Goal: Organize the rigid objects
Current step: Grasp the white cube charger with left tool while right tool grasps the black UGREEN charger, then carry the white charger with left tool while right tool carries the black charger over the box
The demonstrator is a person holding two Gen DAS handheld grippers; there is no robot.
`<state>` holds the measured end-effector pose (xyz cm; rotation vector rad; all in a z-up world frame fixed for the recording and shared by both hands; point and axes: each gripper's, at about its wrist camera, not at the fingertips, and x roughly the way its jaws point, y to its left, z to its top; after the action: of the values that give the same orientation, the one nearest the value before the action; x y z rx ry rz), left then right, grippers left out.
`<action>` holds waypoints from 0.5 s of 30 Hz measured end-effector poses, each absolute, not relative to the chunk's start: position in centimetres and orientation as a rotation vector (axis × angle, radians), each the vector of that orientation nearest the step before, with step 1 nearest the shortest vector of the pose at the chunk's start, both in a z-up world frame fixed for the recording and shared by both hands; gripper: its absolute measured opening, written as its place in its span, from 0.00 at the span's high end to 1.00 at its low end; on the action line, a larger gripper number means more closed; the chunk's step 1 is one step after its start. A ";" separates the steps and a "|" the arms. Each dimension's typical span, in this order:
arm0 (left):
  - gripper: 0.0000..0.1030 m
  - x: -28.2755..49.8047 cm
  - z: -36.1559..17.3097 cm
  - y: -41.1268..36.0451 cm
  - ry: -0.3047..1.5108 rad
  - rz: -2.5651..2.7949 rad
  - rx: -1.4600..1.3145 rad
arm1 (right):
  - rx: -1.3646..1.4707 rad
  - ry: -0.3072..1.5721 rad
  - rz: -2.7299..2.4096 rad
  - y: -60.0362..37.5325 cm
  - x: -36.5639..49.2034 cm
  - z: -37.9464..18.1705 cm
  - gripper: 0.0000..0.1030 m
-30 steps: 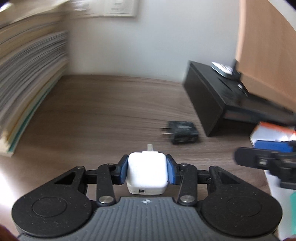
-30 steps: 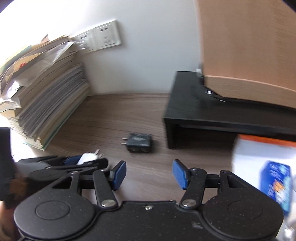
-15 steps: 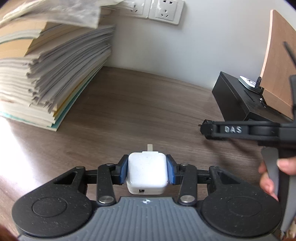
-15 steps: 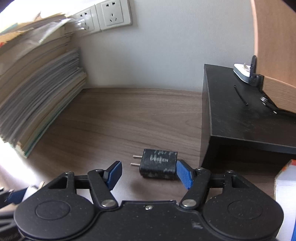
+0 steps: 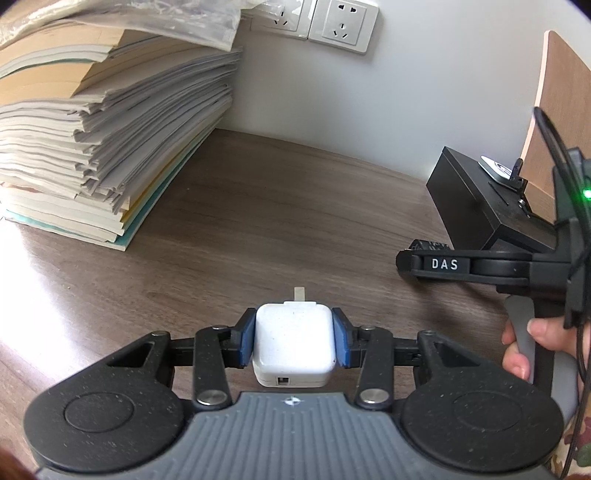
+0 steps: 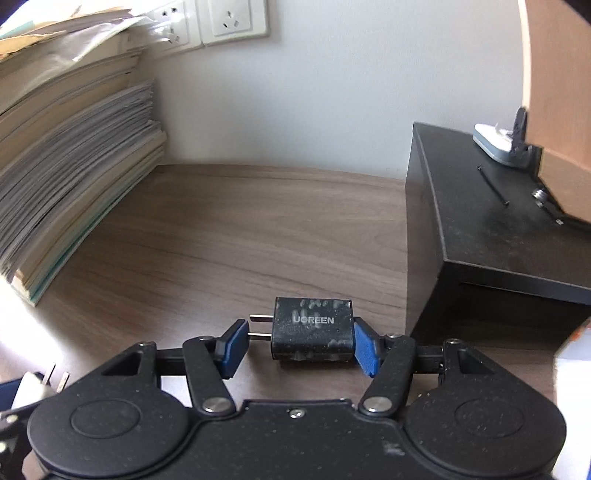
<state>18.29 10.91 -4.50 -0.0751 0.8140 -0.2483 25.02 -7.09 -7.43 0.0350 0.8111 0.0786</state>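
Two-handed sorting at a wooden bench [image 5: 280, 221]. The left tongs [image 5: 294, 341] are clamped on a white charger [image 5: 294, 341], both blue pads pressed flat against its sides; the charger is held above the bench surface with a metal prong projecting forward. The right tongs [image 6: 299, 347] are closing about a black charger [image 6: 312, 332] that lies flat on the bench near the corner of a black riser [image 6: 509, 236]; the right-hand pad meets the charger's end, while the left-hand pad stands just off the tips of its two prongs, so the grip is not complete. In the left wrist view the right tongs appear from the side, carried by the person's hand [image 5: 524, 347]. A stack of papers [image 5: 92, 147] sits at the bench's left edge against the wall, beneath the wall sockets [image 5: 341, 24].
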 end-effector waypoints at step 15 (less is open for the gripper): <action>0.59 13.6 -2.3 7.7 0.784 -0.369 -0.062 | 0.081 0.758 -0.022 -9.3 13.0 -2.1 0.30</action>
<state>13.57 7.70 -2.34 -0.0619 0.7836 -0.3692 13.04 -9.34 -2.07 0.0807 0.7580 -0.0217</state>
